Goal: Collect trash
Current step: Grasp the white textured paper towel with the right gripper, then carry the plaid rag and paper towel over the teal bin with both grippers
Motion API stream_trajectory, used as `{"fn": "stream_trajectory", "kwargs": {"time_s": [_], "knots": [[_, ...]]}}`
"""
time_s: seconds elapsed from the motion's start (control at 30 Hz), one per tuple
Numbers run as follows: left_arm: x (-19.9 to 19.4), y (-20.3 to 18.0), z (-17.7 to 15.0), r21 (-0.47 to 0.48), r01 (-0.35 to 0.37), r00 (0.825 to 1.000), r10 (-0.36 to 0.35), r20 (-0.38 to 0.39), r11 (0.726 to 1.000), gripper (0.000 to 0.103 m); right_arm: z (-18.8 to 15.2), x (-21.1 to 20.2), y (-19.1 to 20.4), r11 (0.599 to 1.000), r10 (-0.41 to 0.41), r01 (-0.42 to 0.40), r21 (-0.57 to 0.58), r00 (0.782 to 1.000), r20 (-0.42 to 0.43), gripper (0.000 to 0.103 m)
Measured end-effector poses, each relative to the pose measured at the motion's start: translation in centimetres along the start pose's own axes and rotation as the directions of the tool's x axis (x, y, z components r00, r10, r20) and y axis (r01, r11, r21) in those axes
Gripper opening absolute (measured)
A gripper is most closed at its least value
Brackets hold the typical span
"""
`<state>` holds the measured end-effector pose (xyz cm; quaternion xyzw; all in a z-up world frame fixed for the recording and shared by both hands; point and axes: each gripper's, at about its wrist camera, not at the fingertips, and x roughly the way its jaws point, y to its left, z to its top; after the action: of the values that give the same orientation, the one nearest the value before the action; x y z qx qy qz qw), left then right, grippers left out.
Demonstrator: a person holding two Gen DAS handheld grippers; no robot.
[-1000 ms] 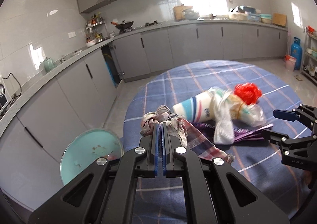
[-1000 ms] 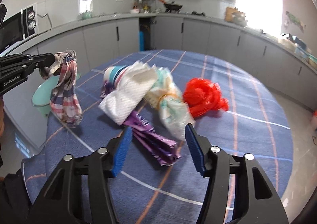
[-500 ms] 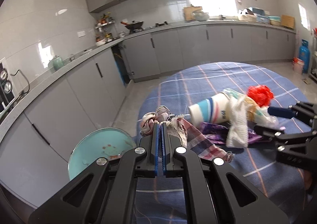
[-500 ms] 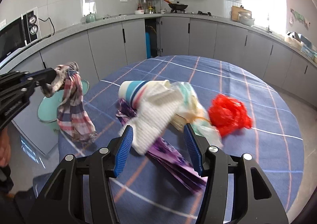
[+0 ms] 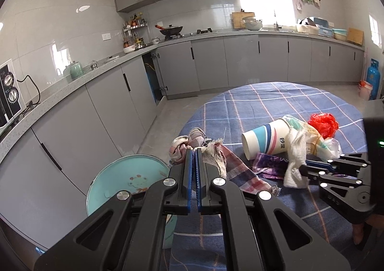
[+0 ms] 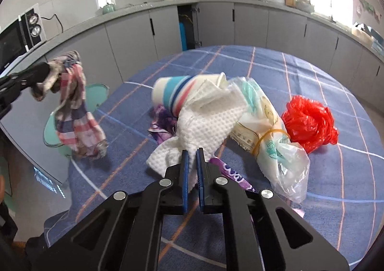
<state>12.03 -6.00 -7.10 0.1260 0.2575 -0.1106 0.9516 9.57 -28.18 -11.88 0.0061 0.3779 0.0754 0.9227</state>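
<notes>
the right gripper (image 6: 192, 165) has just closed its fingers on the white paper towel (image 6: 211, 122) atop the desk's (image 6: 312, 74) trash pile; the left gripper (image 5: 194, 163) keeps the checked rag (image 5: 230, 167) pinched near the teal bin (image 5: 124, 179).

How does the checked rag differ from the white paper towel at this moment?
The checked rag hangs in the air from the left gripper, while the white paper towel lies draped over the striped paper cup. The rag is red, blue and frayed; the towel is plain white and dimpled. Each is pinched by a shut gripper, the towel by the right gripper.
</notes>
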Motion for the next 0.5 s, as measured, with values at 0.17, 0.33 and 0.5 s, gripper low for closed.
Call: {"fn": "stream_trajectory", "kwargs": {"time_s": [0.17, 0.33, 0.5], "knots": [[-0.6, 0.9, 0.2, -0.002, -0.005, 1.000, 0.006, 0.012, 1.000, 0.003, 0.6, -2.4, 0.7, 0.999, -0.015, 0.018, -0.034, 0.998, 0.069, 0.007], [-0.9, 2.5, 0.1, -0.005, -0.053, 0.998, 0.053, 0.025, 0.999, 0.003, 2.1, -3.1, 1.7, 0.998, 0.011, -0.004, -0.066, 0.994, 0.106, 0.007], [-0.8, 4.7, -0.3, -0.030, -0.098, 0.995, 0.098, 0.014, 0.995, 0.003, 3.6, -2.6, 3.4, 0.994, 0.039, -0.026, -0.109, 0.992, 0.124, 0.007]]}}
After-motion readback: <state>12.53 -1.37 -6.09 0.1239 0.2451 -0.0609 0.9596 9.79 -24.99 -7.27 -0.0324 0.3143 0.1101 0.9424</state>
